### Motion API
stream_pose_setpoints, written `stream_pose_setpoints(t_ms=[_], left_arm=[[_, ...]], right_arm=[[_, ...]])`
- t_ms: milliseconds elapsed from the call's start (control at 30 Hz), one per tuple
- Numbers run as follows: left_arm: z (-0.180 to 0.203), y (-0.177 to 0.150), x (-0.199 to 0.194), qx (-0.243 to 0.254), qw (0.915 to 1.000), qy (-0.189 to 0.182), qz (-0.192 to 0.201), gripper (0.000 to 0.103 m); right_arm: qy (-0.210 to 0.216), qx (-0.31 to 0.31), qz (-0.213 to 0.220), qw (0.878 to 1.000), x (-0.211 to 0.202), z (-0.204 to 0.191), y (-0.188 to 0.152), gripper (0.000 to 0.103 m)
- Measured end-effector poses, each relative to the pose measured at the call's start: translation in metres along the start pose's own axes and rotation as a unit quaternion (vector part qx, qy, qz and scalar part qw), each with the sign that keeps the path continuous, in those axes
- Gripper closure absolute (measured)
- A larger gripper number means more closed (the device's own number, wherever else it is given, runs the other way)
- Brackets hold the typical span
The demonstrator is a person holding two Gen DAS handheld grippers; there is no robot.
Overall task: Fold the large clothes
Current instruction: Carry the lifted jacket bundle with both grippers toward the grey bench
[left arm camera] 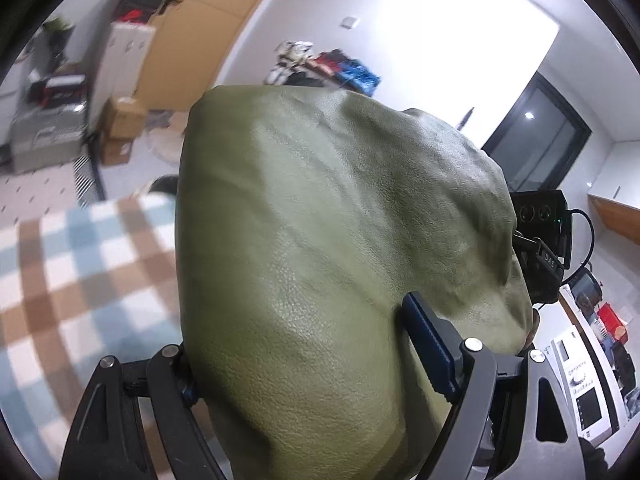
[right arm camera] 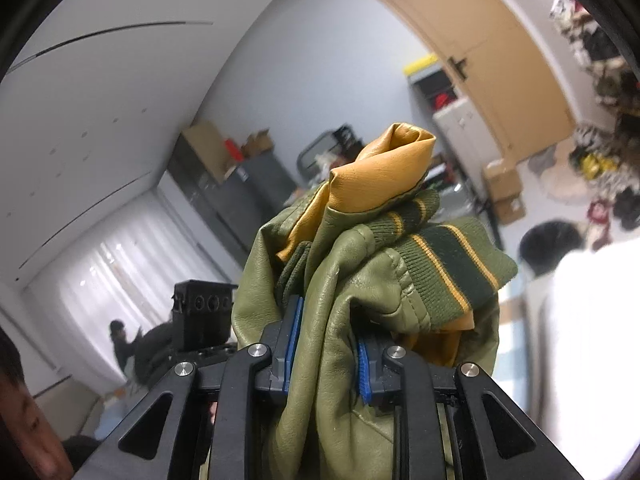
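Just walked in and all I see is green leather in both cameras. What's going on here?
A person is handling a green leather jacket with a gripper in each hand. The right gripper is shut on a bunched part with the striped knit cuff and yellow lining. The left gripper has a broad fold of the jacket between its wide-spread fingers. The jacket is held up above a checked blanket, not yet folded.
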State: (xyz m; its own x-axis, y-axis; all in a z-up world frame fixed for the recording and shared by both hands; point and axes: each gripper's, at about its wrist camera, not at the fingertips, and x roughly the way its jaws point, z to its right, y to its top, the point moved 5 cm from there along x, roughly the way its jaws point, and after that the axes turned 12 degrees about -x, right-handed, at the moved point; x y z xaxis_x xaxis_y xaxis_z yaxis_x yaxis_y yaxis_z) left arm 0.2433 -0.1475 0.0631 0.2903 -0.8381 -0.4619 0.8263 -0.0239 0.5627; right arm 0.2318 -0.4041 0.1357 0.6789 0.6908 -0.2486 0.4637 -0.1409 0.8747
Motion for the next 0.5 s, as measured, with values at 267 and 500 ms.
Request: stream_pose_setpoints(t_ms=[267, 500], left_arm=[[0.045, 0.030, 0.095, 0.012, 0.9980, -0.062, 0.007, 0.021], [-0.007, -0.049, 0.227, -0.026, 0.9974, 0.014, -0.066, 0.022]], right_arm=[[-0.087, 0.005, 0.048, 0.995, -0.076, 0.069, 0.051, 0.080], [-0.234, 0.170, -0.096, 0.952, -0.088, 0.254, -0.053, 0.073]])
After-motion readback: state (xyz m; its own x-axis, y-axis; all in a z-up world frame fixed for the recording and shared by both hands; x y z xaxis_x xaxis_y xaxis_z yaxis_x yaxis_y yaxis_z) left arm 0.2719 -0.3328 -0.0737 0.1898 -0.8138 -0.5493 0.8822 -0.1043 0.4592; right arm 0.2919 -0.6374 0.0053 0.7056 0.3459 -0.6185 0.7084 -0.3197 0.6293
